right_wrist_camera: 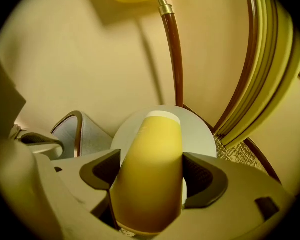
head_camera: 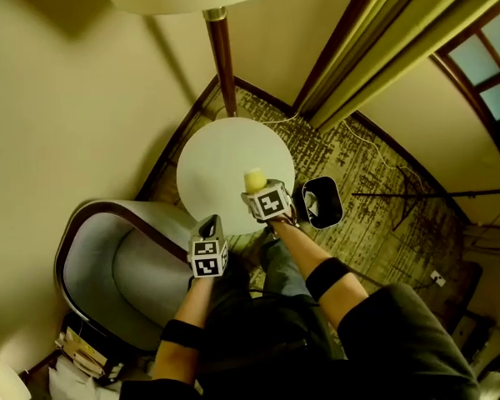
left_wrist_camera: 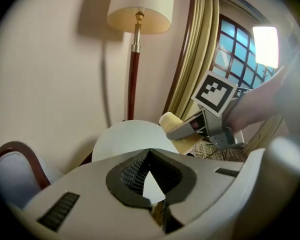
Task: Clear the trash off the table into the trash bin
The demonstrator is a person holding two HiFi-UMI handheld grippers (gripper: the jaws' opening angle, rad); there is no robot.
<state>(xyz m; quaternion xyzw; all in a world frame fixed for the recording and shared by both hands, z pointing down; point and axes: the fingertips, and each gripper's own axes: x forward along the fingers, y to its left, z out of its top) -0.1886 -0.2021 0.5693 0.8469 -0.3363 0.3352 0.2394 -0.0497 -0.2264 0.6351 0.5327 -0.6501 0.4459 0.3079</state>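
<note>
So, starting with the big piece: the round table (head_camera: 221, 165) stands between the armchair (head_camera: 125, 273) on my left and the bin (head_camera: 337, 211), which sits on the carpet just off the tabletop's right edge. From my head view the tabletop looks bare; I see no wrappers, scraps or other trash lying on it. The strip along its near edge is partly hidden behind my two grippers, so something small may be lying there unseen.

The bin is open at the top and shows a pale inside. I cannot tell from here what, if anything, is already in it.

The one piece of trash I can see is the yellow paper cup (head_camera: 255, 179). My right gripper (head_camera: 260, 193) is clamped on it, one pad pressing each side of its body, with the white rim pointing away from me. It hangs over the near right edge of the tabletop and seems to be clear of the surface, near the bin but not yet over it.

My left gripper (head_camera: 210, 226) has its jaws together with nothing in them. It sits by the near left edge of the tabletop, apart from the cup.

As I judge it, the clearing is close to finished: the cup is picked up, and what is left is to carry it across to the bin's mouth, let go, then check the near edge for anything missed.
</note>
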